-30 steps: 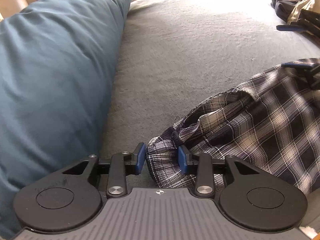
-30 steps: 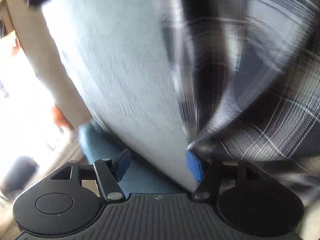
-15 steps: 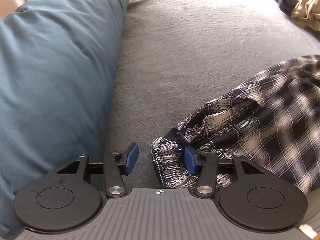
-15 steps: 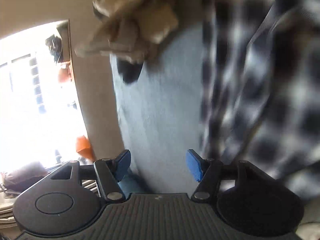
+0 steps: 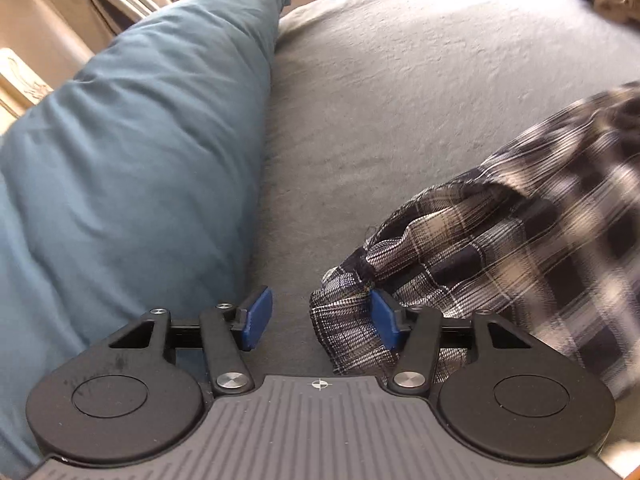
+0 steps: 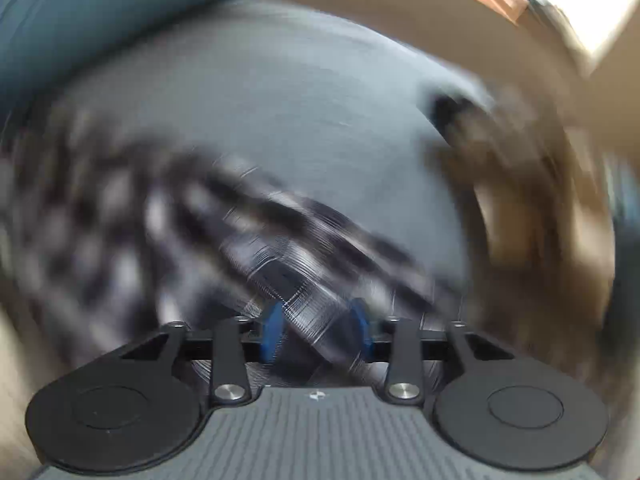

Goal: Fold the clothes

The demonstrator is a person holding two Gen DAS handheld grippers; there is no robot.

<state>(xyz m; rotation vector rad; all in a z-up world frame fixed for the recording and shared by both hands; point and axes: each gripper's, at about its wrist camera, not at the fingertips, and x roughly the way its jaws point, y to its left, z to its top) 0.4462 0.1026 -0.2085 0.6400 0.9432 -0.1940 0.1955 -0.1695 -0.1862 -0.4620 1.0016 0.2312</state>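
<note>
In the left wrist view, a plaid shirt (image 5: 500, 248) is seen lying rumpled on the grey bed (image 5: 400, 92), toward its right side, with a teal pillow (image 5: 132, 168) along the left edge. No flat, squared fold is shown, so the folding is judged unfinished. The left gripper (image 5: 320, 320) is spread wide; a bunched shirt end lies between its blue pads, touching the right pad (image 5: 382, 322) only, and nothing is clamped.

In the right wrist view, heavily blurred, the shirt (image 6: 280, 240) is seen under the right gripper (image 6: 316, 330), whose jaws are parted with cloth between them. A further heap of clothes (image 6: 512, 184) lies at the bed's far right.
</note>
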